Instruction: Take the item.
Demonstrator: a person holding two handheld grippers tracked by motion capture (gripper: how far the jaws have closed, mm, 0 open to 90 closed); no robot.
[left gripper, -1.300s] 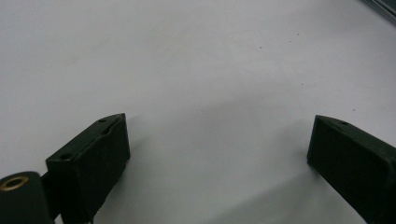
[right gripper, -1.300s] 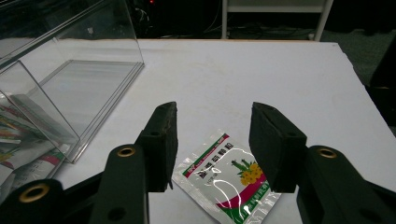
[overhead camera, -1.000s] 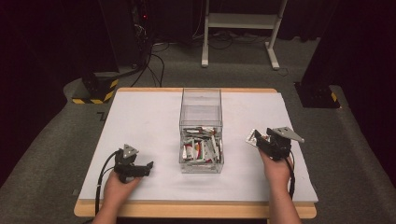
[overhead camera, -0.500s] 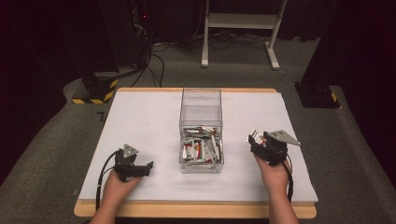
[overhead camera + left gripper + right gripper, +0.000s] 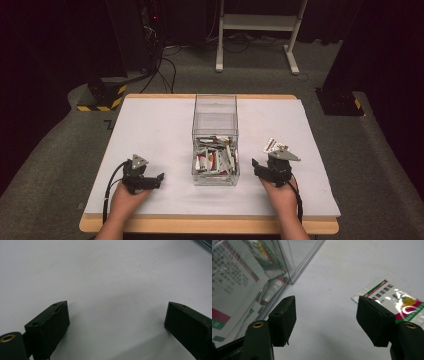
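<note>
Now the right tongs [image 5: 256, 166] stand wide, with nothing between the jaws; they have just been opening. One packet [image 5: 395, 298] lies flat on the white table [image 5: 160, 130] just beside the right tongs, to the right of the box [image 5: 215, 145]; in the high view the packet [image 5: 276, 146] shows just behind these tongs, apart from the box. In the right gripper view the packet is partly behind the right jaw and I cannot tell if the jaw touches it. The box is clear, stands in the middle of the table and holds many more packets [image 5: 214, 161] in its near half. The left tongs [image 5: 159, 178] rest on the table to the left of the box, well apart from it, also wide and holding nothing; between their jaws the left gripper view shows bare table
</note>
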